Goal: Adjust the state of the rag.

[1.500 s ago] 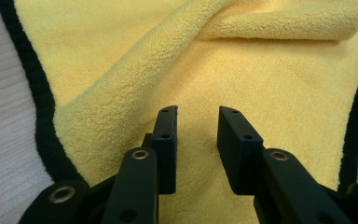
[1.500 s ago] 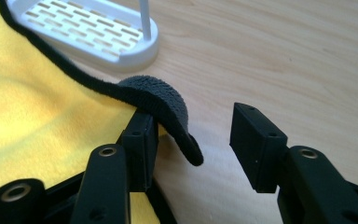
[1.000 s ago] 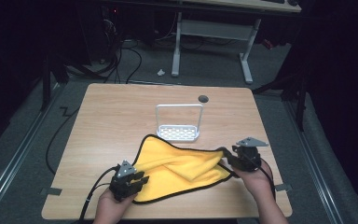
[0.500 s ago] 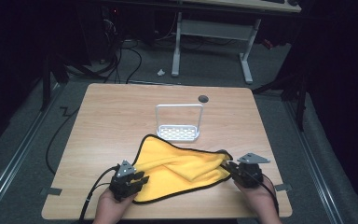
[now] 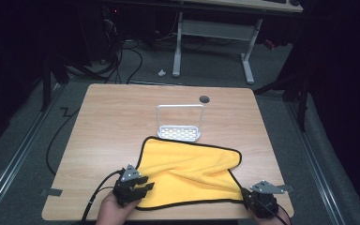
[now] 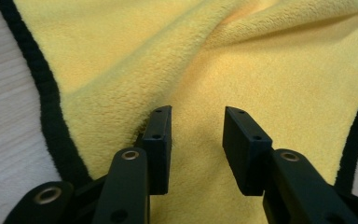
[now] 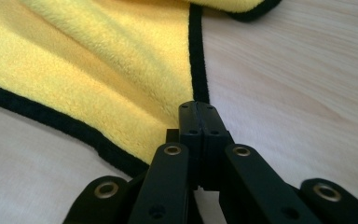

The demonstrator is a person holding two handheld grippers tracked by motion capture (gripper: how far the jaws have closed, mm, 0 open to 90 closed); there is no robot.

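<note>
A yellow cloth (image 5: 192,173) with black edging lies spread on the near half of the wooden table (image 5: 112,122). My left gripper (image 5: 145,185) rests over its near left part. Its jaws have just been opening and stand apart above the pile (image 6: 168,56), with the left gripper (image 6: 198,126) pressing on nothing. My right gripper (image 5: 246,194) is at the near right corner. The right gripper (image 7: 199,109) has just closed, its jaws tight together where the black edge of the cloth (image 7: 98,56) runs in between them.
A small white wire rack (image 5: 179,123) stands upright just beyond the cloth's far edge. A dark round hole (image 5: 204,99) marks the tabletop behind it. Both hands are close to the table's near edge. Desk legs and cables are on the floor beyond.
The right gripper has moved toward the near right edge and shut, drawing the cloth's corner with it, so the cloth lies flatter. The left hand stayed in place.
</note>
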